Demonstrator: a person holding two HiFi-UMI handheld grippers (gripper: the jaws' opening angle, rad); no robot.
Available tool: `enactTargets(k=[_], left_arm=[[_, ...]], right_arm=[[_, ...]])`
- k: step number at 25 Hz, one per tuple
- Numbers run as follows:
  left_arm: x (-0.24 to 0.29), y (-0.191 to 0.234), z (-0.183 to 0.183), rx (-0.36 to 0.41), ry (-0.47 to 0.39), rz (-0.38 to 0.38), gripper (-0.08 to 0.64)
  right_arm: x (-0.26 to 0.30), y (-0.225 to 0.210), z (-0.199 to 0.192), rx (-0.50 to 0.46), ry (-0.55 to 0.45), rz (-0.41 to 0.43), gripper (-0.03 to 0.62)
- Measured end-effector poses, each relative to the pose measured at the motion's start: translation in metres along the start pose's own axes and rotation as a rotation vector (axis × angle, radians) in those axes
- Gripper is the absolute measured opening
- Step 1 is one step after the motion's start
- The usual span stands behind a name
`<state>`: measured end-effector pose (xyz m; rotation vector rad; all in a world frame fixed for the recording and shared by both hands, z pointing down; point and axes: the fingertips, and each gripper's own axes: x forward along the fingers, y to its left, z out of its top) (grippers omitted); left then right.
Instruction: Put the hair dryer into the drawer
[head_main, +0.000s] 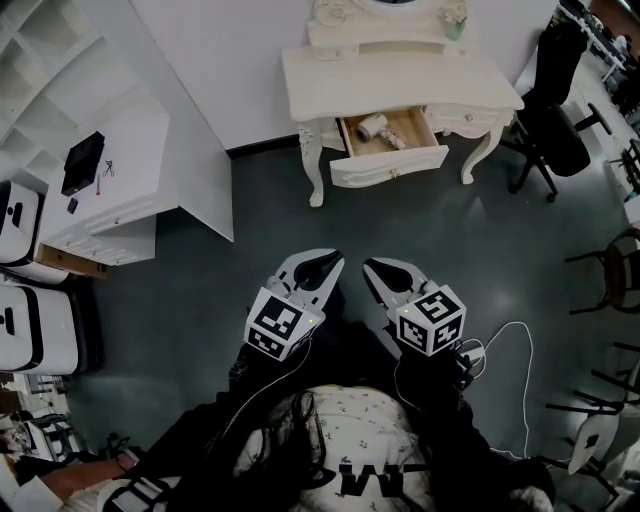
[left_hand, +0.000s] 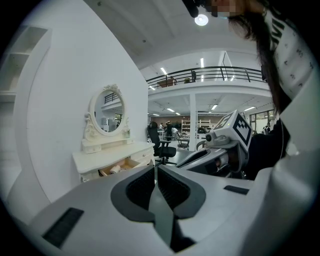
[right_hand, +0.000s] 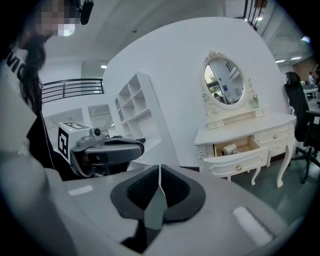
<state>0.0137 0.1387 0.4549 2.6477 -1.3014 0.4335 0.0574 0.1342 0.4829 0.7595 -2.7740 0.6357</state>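
Observation:
The white hair dryer (head_main: 375, 128) lies inside the open drawer (head_main: 392, 165) of the cream dressing table (head_main: 400, 80), far ahead of me. In the right gripper view the hair dryer (right_hand: 230, 149) shows in the same drawer (right_hand: 239, 161). My left gripper (head_main: 328, 262) and right gripper (head_main: 373, 268) hang side by side over the dark floor, well short of the table. Both are shut, with nothing between the jaws. In the left gripper view the left gripper (left_hand: 156, 169) is closed pad to pad, and in the right gripper view so is the right gripper (right_hand: 159, 171).
A black office chair (head_main: 550, 110) stands right of the table. White shelving and a cabinet (head_main: 110, 170) line the left wall, with white boxes (head_main: 20, 320) below. A white cable (head_main: 510, 350) loops on the floor at right. More chairs (head_main: 610, 270) crowd the right edge.

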Motion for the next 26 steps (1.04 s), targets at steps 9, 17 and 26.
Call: enactTargets(k=[9, 17, 26], left_arm=[[0.005, -0.005, 0.003, 0.012, 0.007, -0.024, 0.002], [0.018, -0.004, 0.007, 0.026, 0.011, -0.063, 0.002], [0.026, 0.022, 0.011, 0.019, 0.005, -0.047, 0.002]], right_arm=[[-0.008, -0.005, -0.001, 0.018, -0.011, -0.022, 0.023], [-0.005, -0.014, 0.001, 0.034, -0.017, -0.044, 0.023], [0.018, -0.026, 0.012, 0.021, 0.0, -0.034, 0.023]])
